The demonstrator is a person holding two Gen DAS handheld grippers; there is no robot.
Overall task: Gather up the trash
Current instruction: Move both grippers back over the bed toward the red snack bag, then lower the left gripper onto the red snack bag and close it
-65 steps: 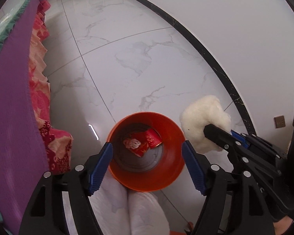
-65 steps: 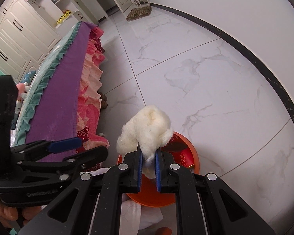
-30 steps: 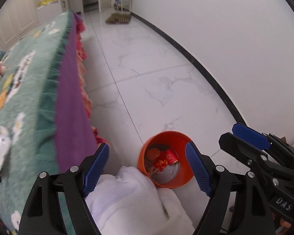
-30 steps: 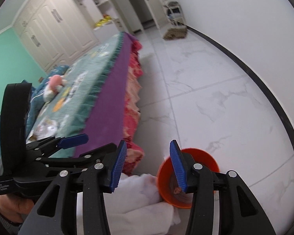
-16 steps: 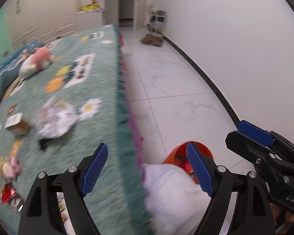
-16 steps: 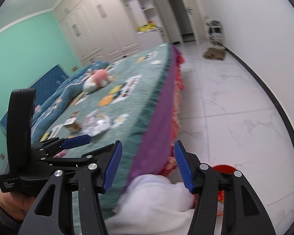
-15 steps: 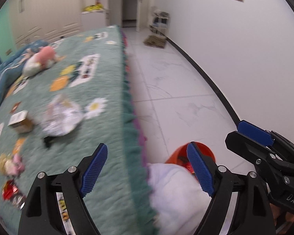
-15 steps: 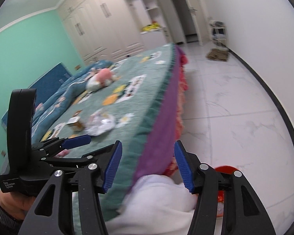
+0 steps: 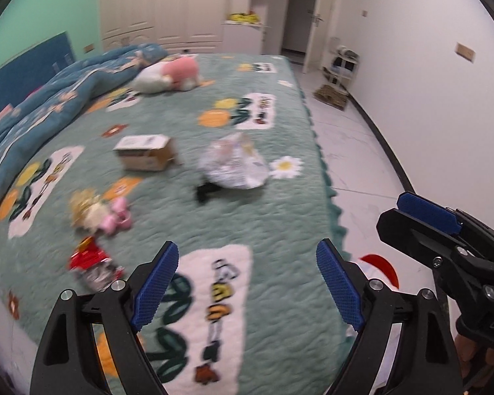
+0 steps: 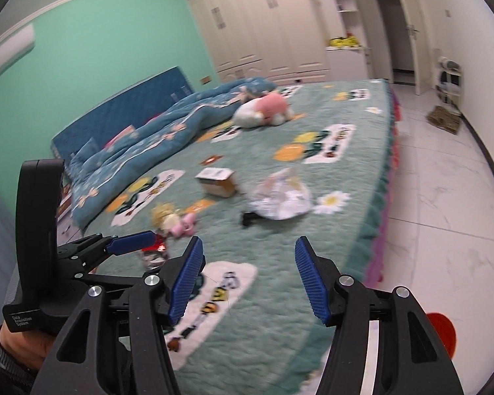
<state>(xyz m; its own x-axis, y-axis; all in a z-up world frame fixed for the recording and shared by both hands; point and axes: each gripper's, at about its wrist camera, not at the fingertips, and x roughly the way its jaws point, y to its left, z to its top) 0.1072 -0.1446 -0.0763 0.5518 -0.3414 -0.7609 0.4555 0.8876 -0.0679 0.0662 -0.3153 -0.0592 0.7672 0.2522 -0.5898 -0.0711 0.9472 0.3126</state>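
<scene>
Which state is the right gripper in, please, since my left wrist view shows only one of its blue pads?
Observer: The right gripper shows both jaws in its own view. They are opening, with nothing between them.
Operator: Thank you. Is anything mounted on the green wall?
Observer: Yes, a white air conditioner sits high on it, at the left edge of the right wrist view.
Operator: And what hangs below the green trim of the bed?
Observer: A purple and pink bed skirt hangs toward the floor.
</scene>
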